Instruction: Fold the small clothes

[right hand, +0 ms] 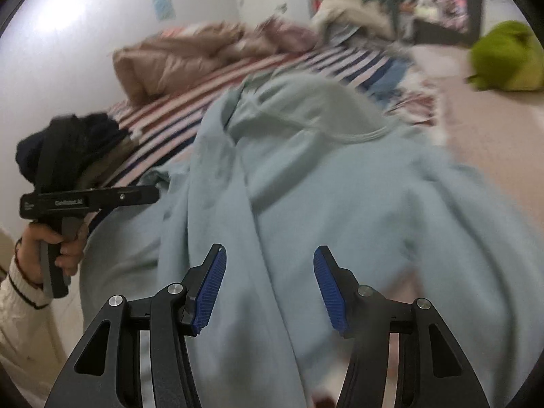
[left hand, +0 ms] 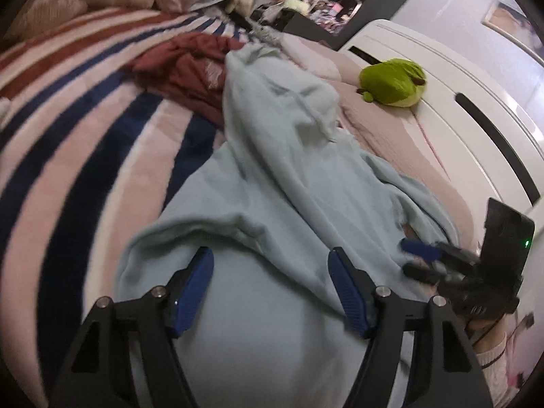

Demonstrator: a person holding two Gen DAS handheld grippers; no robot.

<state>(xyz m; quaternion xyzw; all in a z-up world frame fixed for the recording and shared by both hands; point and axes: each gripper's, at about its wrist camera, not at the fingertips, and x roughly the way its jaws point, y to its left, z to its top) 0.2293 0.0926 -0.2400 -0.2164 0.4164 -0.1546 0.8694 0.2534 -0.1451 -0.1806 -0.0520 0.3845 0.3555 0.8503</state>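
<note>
In the left wrist view, the left gripper [left hand: 270, 273] hangs over a light blue garment [left hand: 272, 176] that lies rumpled on a bed, its blue fingers [left hand: 193, 292] standing apart with only loose cloth below and nothing pinched between them. The garment stretches away over a striped blanket [left hand: 68, 129], with a dark red garment [left hand: 190, 68] bunched just beside its far end. A green plush toy [left hand: 391, 81] sits near a white headboard [left hand: 442, 108]. At the right edge the right gripper [left hand: 416, 260] shows small and blurred, low over the blue cloth. In the right wrist view, the right gripper [right hand: 268, 289] has its jaws apart above a fold of the same light blue garment [right hand: 306, 187], gripping nothing. To the left, a hand [right hand: 51, 248] in a cream sleeve [right hand: 20, 306] holds the handle of the other gripper. A beige pillow [right hand: 163, 64] lies by the wall, and the green toy [right hand: 506, 57] shows at the far right.
</note>
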